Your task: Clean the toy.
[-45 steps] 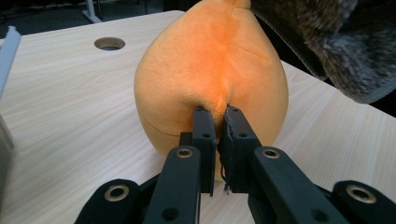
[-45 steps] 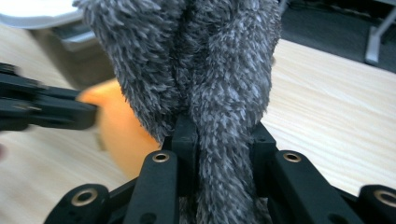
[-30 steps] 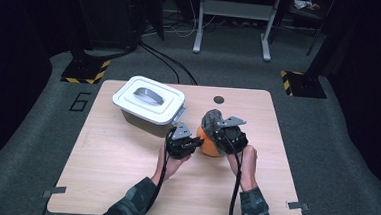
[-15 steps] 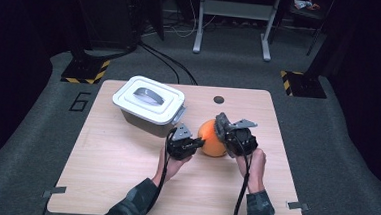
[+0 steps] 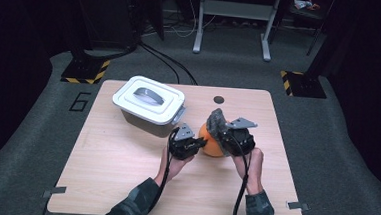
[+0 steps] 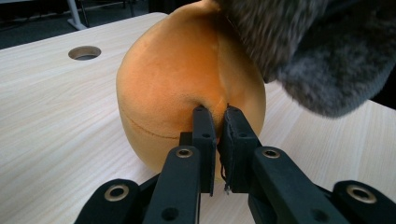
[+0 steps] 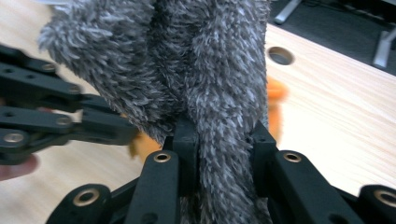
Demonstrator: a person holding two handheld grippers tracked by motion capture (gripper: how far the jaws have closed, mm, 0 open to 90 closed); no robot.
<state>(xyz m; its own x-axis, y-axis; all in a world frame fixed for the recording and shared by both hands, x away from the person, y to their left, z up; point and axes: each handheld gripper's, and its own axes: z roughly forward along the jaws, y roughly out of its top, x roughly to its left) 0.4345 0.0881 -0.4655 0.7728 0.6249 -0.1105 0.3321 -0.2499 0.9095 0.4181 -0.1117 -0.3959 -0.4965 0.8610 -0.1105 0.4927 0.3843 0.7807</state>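
Note:
An orange plush ball [image 5: 210, 143] sits on the wooden table [image 5: 99, 172] between my two grippers. My left gripper [image 5: 196, 144] is shut on a fold of the orange plush [image 6: 177, 79], its jaws [image 6: 216, 114] pinching the fabric at the ball's side. A grey furry cover [image 5: 218, 120] hangs over the ball's top right. My right gripper [image 5: 228, 135] is shut on the grey fur [image 7: 187, 60], which runs up between its jaws [image 7: 224, 128]. Orange plush [image 7: 276, 107] peeks out behind the fur.
A white lidded bin [image 5: 148, 105] with a grey handle stands just left of and behind the left gripper. A round cable hole [image 5: 219, 99] lies in the table behind the ball. Dark floor and metal stand legs [image 5: 233, 25] surround the table.
The right gripper has drawn the grey fur up and to the right, baring more of the orange ball. The left gripper has kept its place on the plush.

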